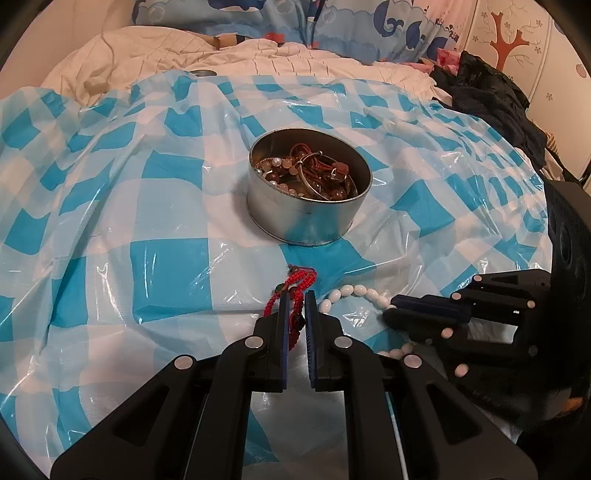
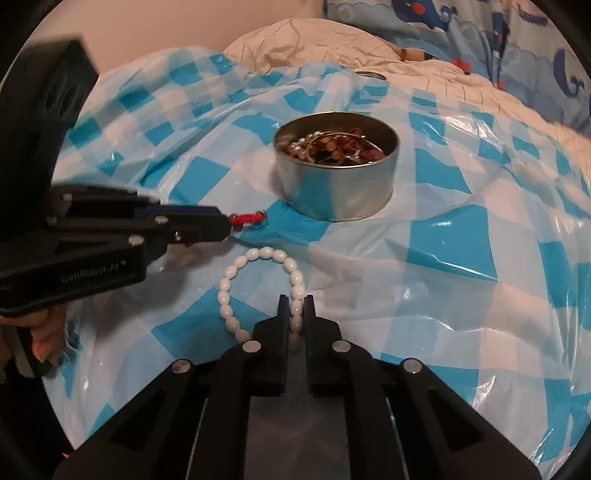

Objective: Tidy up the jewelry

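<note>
A round metal tin [image 1: 308, 218] [image 2: 338, 195] holding several bracelets and rings stands on the blue-and-white checked plastic sheet [image 1: 110, 206] [image 2: 461, 229]. My left gripper [image 1: 296, 295] [image 2: 229, 223] is shut on a red braided cord bracelet [image 1: 301, 280] [image 2: 245, 218], just in front of the tin. My right gripper [image 2: 296, 299] [image 1: 388, 312] is shut on a white bead bracelet [image 2: 258, 254] [image 1: 354, 291], whose loop lies on the sheet ahead of the fingers. The two grippers sit close side by side, the right one low at the right in the left wrist view.
The sheet covers a bed with a cream quilt [image 1: 258, 55] [image 2: 314, 40] behind it. Blue patterned pillows [image 1: 295, 22] lie at the back. Dark clothing [image 1: 491, 99] is heaped at the far right. A hand [image 2: 44, 339] holds the left gripper's handle.
</note>
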The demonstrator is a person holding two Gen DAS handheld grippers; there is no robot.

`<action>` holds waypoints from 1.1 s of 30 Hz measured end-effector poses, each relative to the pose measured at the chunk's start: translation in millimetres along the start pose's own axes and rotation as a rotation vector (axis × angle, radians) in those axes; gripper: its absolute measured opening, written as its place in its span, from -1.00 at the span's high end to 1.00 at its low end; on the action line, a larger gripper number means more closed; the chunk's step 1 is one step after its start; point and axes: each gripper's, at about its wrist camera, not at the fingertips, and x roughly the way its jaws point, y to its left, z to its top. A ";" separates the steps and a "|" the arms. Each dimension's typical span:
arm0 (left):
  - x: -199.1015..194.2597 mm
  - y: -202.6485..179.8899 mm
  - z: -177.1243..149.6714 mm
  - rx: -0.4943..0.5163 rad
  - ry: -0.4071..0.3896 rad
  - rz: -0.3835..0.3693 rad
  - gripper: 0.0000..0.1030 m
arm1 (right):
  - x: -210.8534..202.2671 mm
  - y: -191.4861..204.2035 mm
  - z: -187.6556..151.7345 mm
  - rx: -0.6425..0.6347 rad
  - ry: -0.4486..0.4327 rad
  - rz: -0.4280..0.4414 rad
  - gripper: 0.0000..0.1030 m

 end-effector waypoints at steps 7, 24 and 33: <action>0.4 -0.3 0.7 0.000 -0.002 -0.001 0.86 | -15.4 -13.0 5.3 0.071 -0.065 0.022 0.84; -8.1 1.4 3.2 -0.011 -0.025 -0.031 0.87 | -34.2 -29.0 10.4 0.142 -0.154 0.028 0.84; -18.1 2.8 8.4 -0.033 -0.056 -0.085 0.87 | -53.6 -48.4 13.8 0.236 -0.249 0.084 0.84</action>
